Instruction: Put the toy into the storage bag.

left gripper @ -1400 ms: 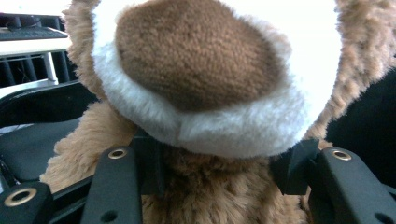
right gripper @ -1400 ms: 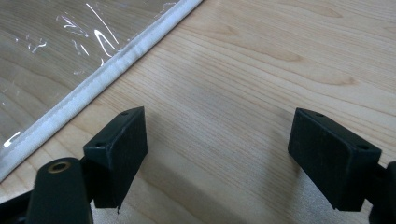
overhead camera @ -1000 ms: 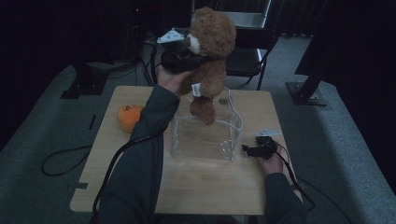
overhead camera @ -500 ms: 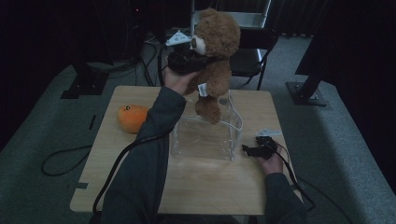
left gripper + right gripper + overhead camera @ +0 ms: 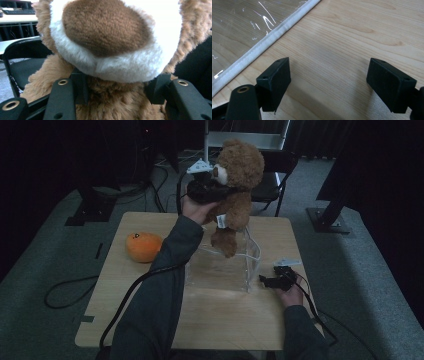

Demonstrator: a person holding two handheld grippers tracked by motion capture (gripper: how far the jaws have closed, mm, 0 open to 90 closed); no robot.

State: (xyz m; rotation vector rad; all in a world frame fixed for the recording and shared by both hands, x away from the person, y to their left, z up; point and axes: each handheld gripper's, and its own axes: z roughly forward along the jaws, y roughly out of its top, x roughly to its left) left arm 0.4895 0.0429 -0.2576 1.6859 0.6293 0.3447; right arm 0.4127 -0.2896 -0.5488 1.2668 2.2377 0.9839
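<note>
1. Your left gripper (image 5: pixel 216 194) clamps the plush, furry teddy bear (image 5: pixel 239 185) at its neck, above the clear, white-edged box (image 5: pixel 222 265).
2. Your right gripper (image 5: pixel 270 281) rests wide open, holding nothing, on smooth wood table (image 5: pixel 240 320) beside the box edge.

The left forearm reaches up the middle of the high view, its hand raising the left gripper (image 5: pixel 212 190) near the top centre, jaws clamped partway. At lower right, the right gripper (image 5: pixel 274 280) lies low, jaws spread wide.
</note>
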